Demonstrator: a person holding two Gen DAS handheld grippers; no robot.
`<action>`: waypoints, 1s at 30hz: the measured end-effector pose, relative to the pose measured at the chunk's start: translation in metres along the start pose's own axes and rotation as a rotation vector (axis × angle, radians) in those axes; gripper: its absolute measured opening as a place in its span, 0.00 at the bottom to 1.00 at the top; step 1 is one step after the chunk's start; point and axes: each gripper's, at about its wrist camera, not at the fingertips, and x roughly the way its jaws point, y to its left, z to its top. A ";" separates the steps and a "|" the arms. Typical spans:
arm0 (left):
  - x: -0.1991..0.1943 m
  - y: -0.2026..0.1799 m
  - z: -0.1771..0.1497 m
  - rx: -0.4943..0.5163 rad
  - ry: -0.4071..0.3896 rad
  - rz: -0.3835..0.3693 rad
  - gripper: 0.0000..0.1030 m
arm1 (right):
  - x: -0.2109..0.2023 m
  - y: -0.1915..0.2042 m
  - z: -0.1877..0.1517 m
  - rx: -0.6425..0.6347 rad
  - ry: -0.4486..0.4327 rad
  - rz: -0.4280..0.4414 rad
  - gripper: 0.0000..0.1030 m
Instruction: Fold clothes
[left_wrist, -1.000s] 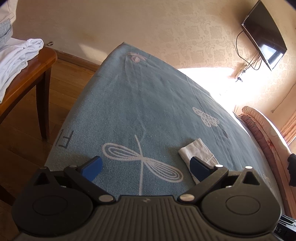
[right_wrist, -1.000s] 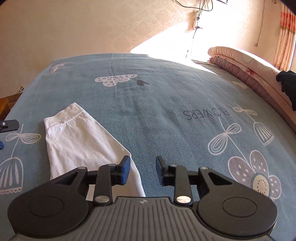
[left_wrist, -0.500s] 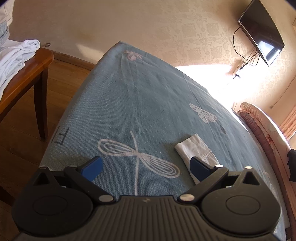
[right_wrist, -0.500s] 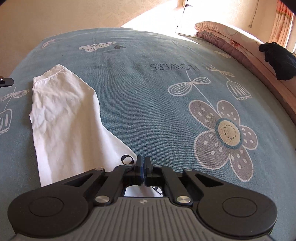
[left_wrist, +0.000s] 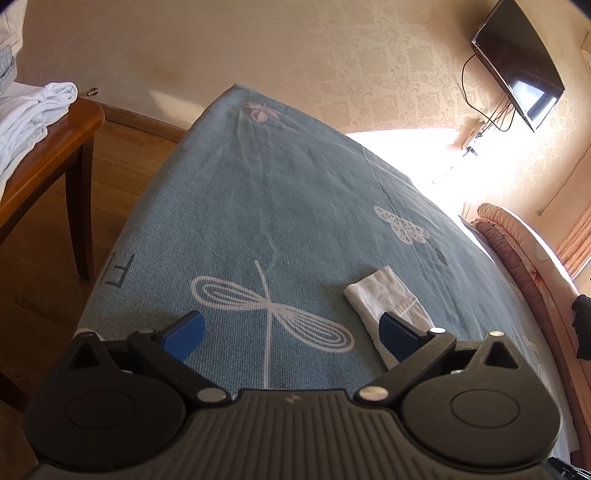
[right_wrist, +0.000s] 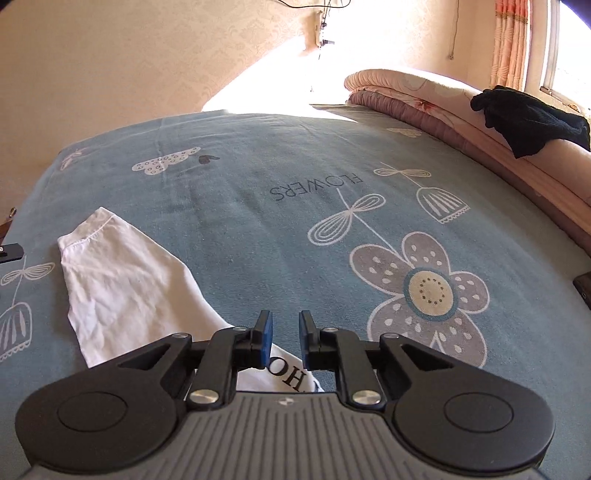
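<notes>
1. My left hand-held gripper: jaws spread wide, nothing between them. It hangs over the near edge of the bed, above a white dragonfly print.
2. My right hand-held gripper: jaws a narrow gap apart and opening. No cloth sits between the blue pads; bedspread shows through the gap, and the shirt lies below and behind the fingertips.
3. Shirt: white, lying flat on the bed. In the right view a hemmed sleeve end points away toward the far left, and black letters show on the part under my right hand-held gripper. In the left view only the sleeve end shows, just beyond the right finger of my left hand-held gripper.
4. Bed: covered in a blue-grey spread with white flowers, butterflies and the word FLOWERS, which reads upside down from my side.
5. Quilt: pink, folded, lying along the far right edge of the bed.
6. Dark garment: black, draped over the quilt, well apart from the shirt.
7. Surface: brown wood, standing on the wooden floor left of the bed.
8. White clothes: heaped on the surface, hanging over its edge.
9. TV: dark screen, mounted on the patterned wall beyond the bed, cables hanging beneath it.
</notes>
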 end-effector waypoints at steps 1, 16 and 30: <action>-0.001 0.000 0.000 -0.001 -0.009 0.003 0.97 | 0.001 0.012 0.001 -0.030 0.003 0.022 0.17; -0.008 0.024 0.016 -0.104 -0.091 0.044 0.97 | 0.069 0.218 0.025 -0.484 -0.094 0.251 0.51; -0.004 0.040 0.023 -0.166 -0.084 0.053 0.97 | 0.097 0.233 0.046 -0.373 -0.131 0.194 0.14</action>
